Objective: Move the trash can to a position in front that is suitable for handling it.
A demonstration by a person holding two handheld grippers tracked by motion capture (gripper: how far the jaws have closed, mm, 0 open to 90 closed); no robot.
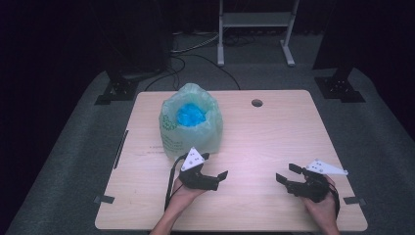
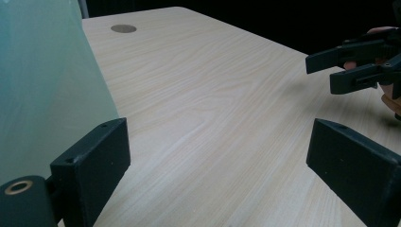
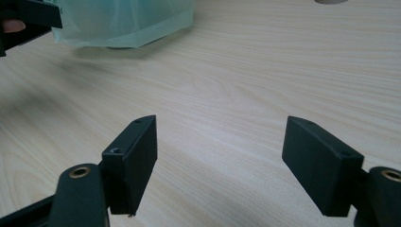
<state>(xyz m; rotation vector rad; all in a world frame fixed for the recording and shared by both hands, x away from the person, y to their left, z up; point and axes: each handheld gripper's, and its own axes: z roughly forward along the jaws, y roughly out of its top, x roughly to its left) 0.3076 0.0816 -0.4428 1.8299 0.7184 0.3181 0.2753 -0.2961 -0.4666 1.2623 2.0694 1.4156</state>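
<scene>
While both hands rest low over the near edge of the desk, the scene reads thus:

Desk: pale wooden desk (image 1: 274, 137), a round cable hole (image 1: 257, 103) near its far edge.

Bag: a translucent pale-green plastic bag (image 1: 192, 128) stands on the left half of the desk, mouth open upward, something bright blue (image 1: 191, 115) inside; what the blue thing is cannot be told.

Left gripper: the left gripper (image 1: 215, 172) lies just in front of the bag, pointing toward the right; jaws spread wide, nothing between them. In the left gripper view the bag's wall (image 2: 47, 85) rises just beside its left jaw; whether they touch cannot be told.

Right gripper: the right gripper (image 1: 288, 174) is near the desk's right front corner, well apart from the bag, pointing left toward the other gripper; jaws spread, bare desk between them.

Grey plates: a three-cornered plate tops each gripper.

Floor: grey carpet around the desk, cables (image 1: 195, 58) and a white stand (image 1: 254, 29) beyond it.
</scene>
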